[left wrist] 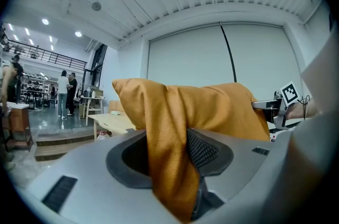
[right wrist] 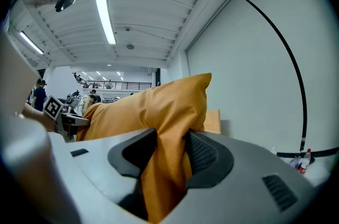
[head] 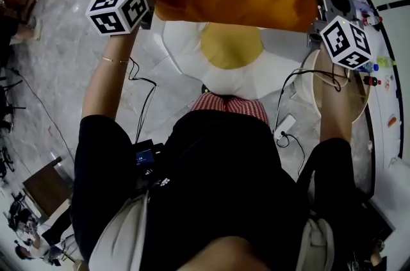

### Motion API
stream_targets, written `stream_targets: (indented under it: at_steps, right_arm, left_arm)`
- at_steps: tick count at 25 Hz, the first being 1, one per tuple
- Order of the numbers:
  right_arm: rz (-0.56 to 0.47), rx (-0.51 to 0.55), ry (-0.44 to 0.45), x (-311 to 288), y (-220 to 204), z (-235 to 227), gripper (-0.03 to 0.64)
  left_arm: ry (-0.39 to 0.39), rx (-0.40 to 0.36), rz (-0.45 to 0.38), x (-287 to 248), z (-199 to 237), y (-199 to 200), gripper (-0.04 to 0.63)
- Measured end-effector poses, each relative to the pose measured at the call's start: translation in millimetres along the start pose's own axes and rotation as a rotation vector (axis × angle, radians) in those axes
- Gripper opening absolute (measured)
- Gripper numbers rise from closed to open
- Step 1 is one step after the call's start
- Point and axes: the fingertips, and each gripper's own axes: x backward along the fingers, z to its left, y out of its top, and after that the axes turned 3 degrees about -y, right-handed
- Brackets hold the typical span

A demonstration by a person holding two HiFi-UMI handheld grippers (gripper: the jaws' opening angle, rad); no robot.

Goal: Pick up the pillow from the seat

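A: What does the left gripper (left wrist: 170, 167) have?

B: A fold at the left end of the orange pillow (left wrist: 214, 106). Its jaws are drawn in narrow and clamp the cloth, which bunches against the ribbed pad (left wrist: 204, 151) and hangs out below.

A: Where is the pillow?

B: In the air, off the seat, stretched between the 2 grippers. The head view has it across the top edge. The egg-shaped seat (head: 182, 45), white with a yellow centre, lies under it, partly covered by the pillow's lower edge.

A: And the right gripper (right wrist: 168, 164)?

B: Much the same. Its jaws are narrow and pinch the pillow's right end, and 1 corner of the pillow sticks up above them. Cloth fills the gap beside its ribbed pad (right wrist: 204, 154).

A: Can each gripper view see the other gripper?

B: Yes, at the pillow's far end, each with its marker cube (head: 118, 7).
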Motion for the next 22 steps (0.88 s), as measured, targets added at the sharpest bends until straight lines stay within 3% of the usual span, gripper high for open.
stream_targets:
  at_steps: [22]
  right_arm:
    - [-0.074,0.010,-0.016,13.5,42.9,8.5,0.193]
  left_arm:
    - [-0.031,-0.006,-0.056,17.9,-9.8,44.1,0.199]
